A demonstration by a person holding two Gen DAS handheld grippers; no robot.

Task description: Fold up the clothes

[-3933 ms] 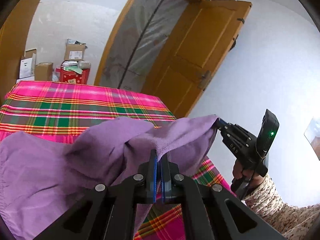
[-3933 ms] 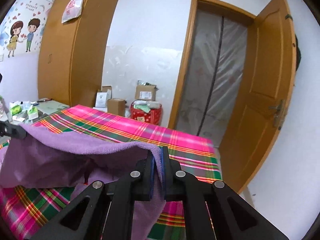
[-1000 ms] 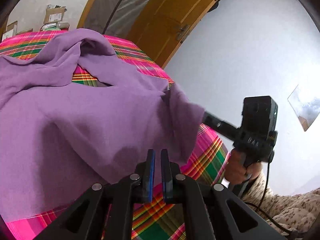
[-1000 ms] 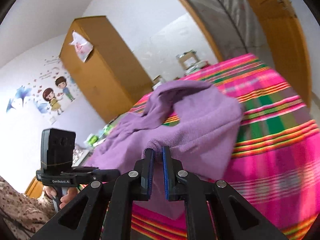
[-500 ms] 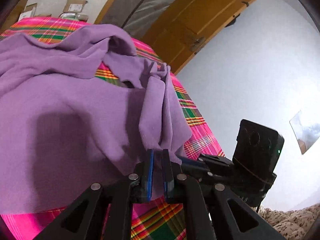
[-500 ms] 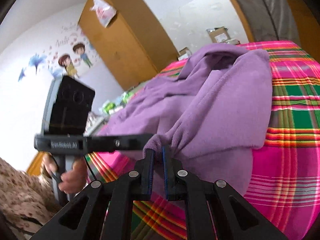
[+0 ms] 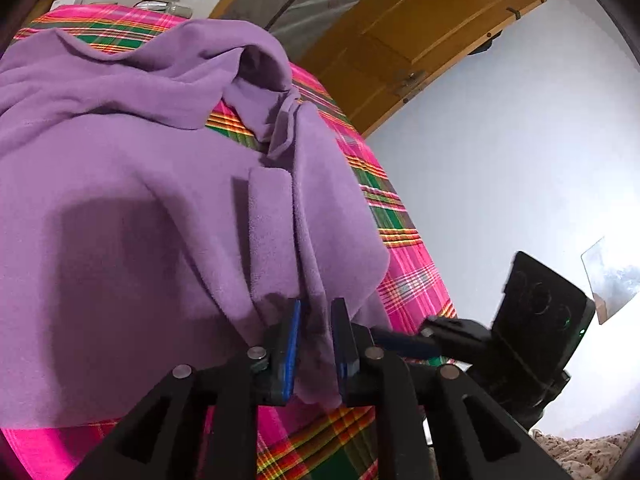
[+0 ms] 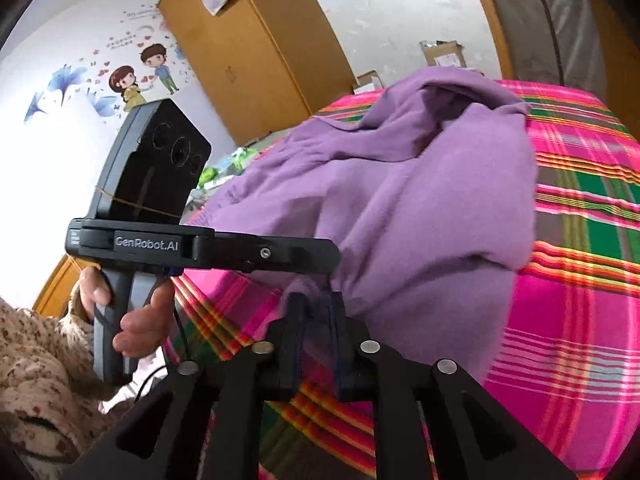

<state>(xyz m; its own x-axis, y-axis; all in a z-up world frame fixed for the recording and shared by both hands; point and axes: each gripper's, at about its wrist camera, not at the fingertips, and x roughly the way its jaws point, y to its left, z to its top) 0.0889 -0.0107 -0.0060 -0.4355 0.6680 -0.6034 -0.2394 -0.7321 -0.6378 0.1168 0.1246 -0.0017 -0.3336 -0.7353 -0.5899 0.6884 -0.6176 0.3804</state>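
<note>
A plaid-covered bed (image 7: 404, 276) — a rumpled purple garment (image 7: 120, 200) lies spread across it.

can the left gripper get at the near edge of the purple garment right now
Probably yes: the purple garment's near edge already hangs between the opening jaws of the left gripper, with nothing in the way.

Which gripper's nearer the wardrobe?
Left. The left gripper is on the purple garment's wardrobe side, right gripper beside it, doorway side; both are opening with cloth between their fingers.

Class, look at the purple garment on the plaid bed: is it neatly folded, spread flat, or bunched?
Bunched. The purple garment lies in loose humps and overlapping layers on the plaid bed, with cover showing through a gap, not a tidy fold.
</note>
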